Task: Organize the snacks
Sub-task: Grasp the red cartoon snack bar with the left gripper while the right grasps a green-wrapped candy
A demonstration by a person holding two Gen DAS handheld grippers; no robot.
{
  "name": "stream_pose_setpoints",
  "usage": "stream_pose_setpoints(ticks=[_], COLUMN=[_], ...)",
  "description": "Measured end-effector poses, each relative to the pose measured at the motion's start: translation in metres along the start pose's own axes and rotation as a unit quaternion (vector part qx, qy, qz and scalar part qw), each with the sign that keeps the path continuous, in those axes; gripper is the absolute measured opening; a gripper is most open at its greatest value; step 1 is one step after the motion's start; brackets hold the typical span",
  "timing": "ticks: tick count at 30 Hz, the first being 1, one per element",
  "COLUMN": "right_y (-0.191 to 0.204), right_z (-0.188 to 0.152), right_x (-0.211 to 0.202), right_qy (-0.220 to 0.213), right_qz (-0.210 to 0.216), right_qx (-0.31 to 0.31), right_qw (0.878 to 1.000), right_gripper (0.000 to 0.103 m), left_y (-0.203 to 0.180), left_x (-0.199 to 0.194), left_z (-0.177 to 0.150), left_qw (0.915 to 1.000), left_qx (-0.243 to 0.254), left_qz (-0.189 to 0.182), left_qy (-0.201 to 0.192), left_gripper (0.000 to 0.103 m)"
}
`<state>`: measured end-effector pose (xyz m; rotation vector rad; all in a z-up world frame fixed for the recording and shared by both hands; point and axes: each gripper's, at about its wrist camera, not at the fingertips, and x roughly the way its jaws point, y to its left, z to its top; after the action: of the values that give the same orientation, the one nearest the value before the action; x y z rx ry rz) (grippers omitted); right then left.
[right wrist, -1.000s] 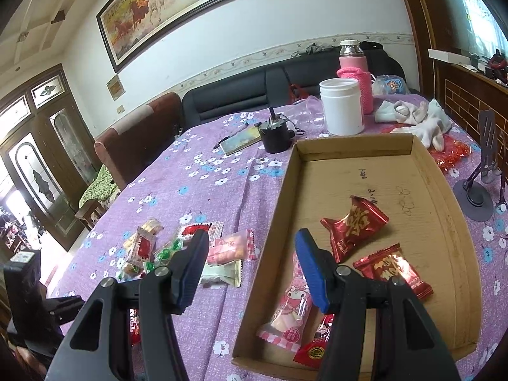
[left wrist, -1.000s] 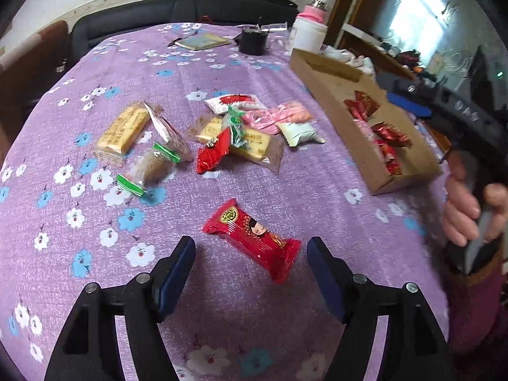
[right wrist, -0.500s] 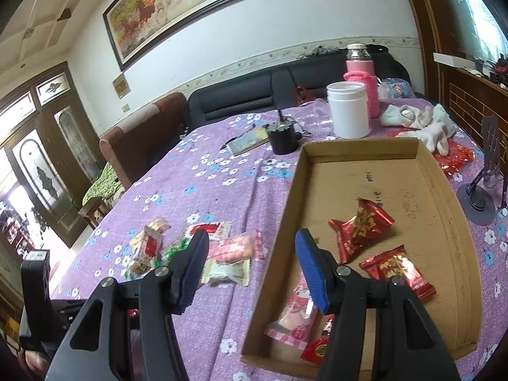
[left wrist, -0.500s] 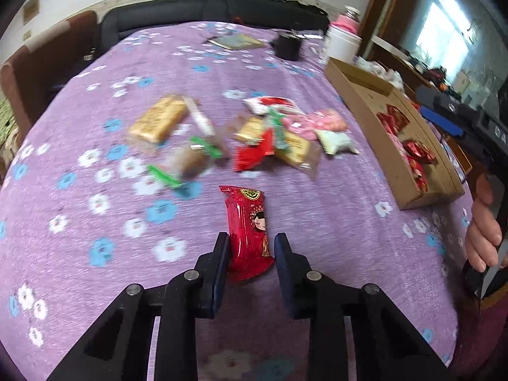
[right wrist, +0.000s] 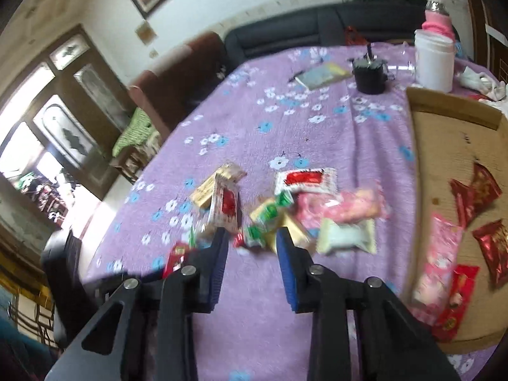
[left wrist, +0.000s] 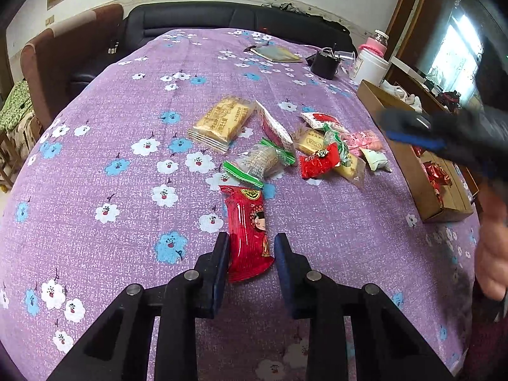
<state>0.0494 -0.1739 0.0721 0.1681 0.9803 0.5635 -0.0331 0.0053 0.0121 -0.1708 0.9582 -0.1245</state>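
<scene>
The red snack packet lies on the purple flowered desk, its near end clamped in the left claw. The right claw, jaws just narrowed and empty, hangs over the loose snack pile beside the cardboard box.

Bench draped in purple flowered cloth. Between the left jaws, a red snack packet; beyond them, loose wrapped snacks. Farther right, a cardboard tray, white jar, black cup.
</scene>
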Motion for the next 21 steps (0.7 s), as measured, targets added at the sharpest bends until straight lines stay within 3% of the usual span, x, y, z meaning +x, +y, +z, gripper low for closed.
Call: stream_pose_setpoints(ticks=[3,10,11,14,21], right_y=[-0.003,-0.003,-0.003,-0.004,0.006], right_z=[0.014,0.010,0.008,0.005,-0.012], right_x=[0.029,0.065,0.067,0.062,0.020], right_qy=[0.041,0.067,0.065,0.055,0.008], right_qz=[-0.012,-0.070,-0.080,-0.079,-0.041], right_qx=[0.039,0.041,0.040,0.037,0.005], right_qw=[0.998,0.994,0.994,0.995,0.999], right_gripper=[0.031,0.026,0.022,0.021,0.021], left_y=[0.002,0.002,0.002,0.006,0.009], left_x=[-0.001,-0.001,-0.001,0.000,0.006], left_z=[-0.001,-0.001,0.000,0.002,0.009], left_qw=[1.0000,1.0000,1.0000,0.9997,0.9996], left_qx=[-0.002,-0.003,-0.003,-0.014,-0.023], left_qz=[-0.004,-0.008,-0.008,-0.017,-0.019], left_qy=[0.000,0.001,0.001,0.004,-0.003], left_gripper=[0.030,0.030,0.031,0.031,0.031])
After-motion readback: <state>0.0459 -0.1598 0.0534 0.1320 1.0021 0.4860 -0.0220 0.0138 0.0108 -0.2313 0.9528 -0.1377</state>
